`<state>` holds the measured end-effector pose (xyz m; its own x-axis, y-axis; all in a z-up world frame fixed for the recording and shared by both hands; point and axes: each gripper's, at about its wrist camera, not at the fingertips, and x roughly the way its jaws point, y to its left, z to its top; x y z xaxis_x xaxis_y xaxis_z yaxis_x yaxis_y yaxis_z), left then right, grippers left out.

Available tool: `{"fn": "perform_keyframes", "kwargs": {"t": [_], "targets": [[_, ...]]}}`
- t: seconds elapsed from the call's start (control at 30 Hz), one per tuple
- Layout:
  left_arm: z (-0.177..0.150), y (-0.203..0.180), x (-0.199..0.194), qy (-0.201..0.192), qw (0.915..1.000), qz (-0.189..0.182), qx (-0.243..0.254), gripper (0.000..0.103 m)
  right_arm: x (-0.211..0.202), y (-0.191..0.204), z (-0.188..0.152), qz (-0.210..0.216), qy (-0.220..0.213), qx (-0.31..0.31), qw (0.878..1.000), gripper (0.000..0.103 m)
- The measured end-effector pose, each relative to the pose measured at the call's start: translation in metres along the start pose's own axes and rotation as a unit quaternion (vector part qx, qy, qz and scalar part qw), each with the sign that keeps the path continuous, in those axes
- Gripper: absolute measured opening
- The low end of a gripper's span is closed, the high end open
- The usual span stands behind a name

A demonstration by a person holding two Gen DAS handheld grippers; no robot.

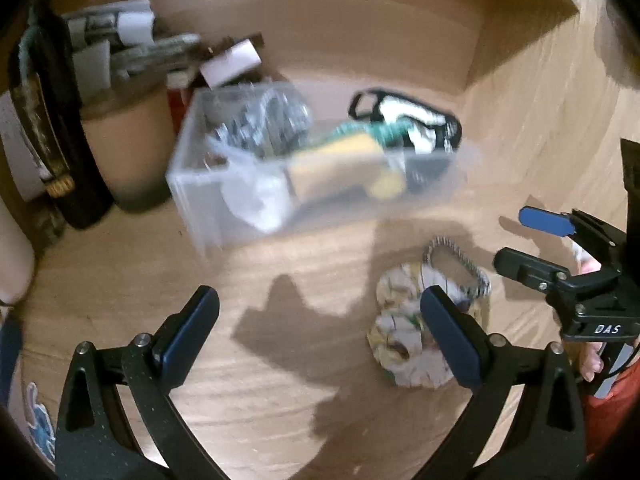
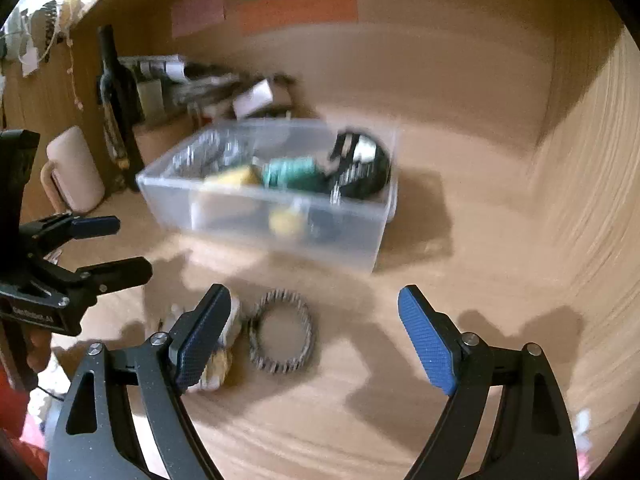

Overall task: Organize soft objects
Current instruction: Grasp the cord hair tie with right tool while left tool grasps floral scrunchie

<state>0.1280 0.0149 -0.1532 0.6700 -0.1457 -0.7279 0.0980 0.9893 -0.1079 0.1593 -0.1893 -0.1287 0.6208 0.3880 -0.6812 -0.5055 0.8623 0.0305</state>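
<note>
Two scrunchies lie on the wooden surface (image 2: 440, 380) in front of a clear plastic bin (image 2: 280, 216); the striped black-and-white scrunchie (image 2: 280, 336) lies flat as an open ring, and the pale floral scrunchie (image 1: 404, 336) sits just beside it, touching or nearly so; in the right wrist view the floral one is largely hidden behind a gripper finger; both rest on the surface outside the bin, near its front wall. Inside the bin are more soft things, blurred by motion: a green scrunchie (image 2: 294, 172), a yellow piece (image 2: 236, 178), a black-and-white item (image 2: 362, 164) at one end and a grey patterned bundle (image 1: 264, 120) at the other.

The left gripper (image 1: 320, 336) has its jaws spread wide and holds nothing; its right-hand finger overlaps the floral scrunchie in the picture, though whether it touches cannot be told. The right gripper (image 2: 316, 340) is likewise spread wide and empty, with the striped scrunchie lying between its fingers in view; whether the gripper is down at the surface cannot be told.

Behind the bin, against the wooden back wall, stand a cluttered group of boxes and packets (image 2: 200, 80), too blurred to identify; a pale pink mug (image 2: 74, 170) stands to the left; coloured paper notes (image 2: 296, 8) are stuck on the wall above.
</note>
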Motion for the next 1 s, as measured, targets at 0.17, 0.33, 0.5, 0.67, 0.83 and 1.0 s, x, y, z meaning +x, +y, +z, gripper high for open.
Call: {"fn": "perform_keyframes", "kwargs": {"t": [0.17, 0.33, 0.5, 0.67, 0.83, 1.0], "targets": [[-0.014, -0.012, 0.010, 0.020, 0.9997, -0.008, 0.014, 0.090, 0.015, 0.004, -0.017, 0.008, 0.031, 0.005, 0.999, 0.079], [-0.022, -0.021, 0.019, 0.042, 0.9986, -0.015, 0.028, 0.080, 0.024, 0.008, -0.025, 0.025, 0.055, 0.004, 0.998, 0.064], [-0.026, -0.022, 0.022, 0.044, 0.9984, -0.023, 0.027, 0.069, 0.029, 0.016, -0.030, 0.027, 0.067, -0.018, 0.997, 0.048], [-0.025, -0.023, 0.022, 0.038, 0.9985, -0.029, 0.028, 0.041, 0.031, 0.022, -0.031, 0.019, 0.064, -0.028, 0.997, 0.028], [-0.022, -0.022, 0.023, 0.035, 0.9982, -0.038, 0.030, 0.019, 0.027, 0.015, -0.029, 0.014, 0.051, -0.020, 0.998, 0.014], [-0.017, -0.015, 0.016, 0.020, 0.9988, -0.037, 0.023, 0.010, 0.021, 0.012, -0.026, 0.008, 0.036, -0.019, 0.999, 0.012]]}}
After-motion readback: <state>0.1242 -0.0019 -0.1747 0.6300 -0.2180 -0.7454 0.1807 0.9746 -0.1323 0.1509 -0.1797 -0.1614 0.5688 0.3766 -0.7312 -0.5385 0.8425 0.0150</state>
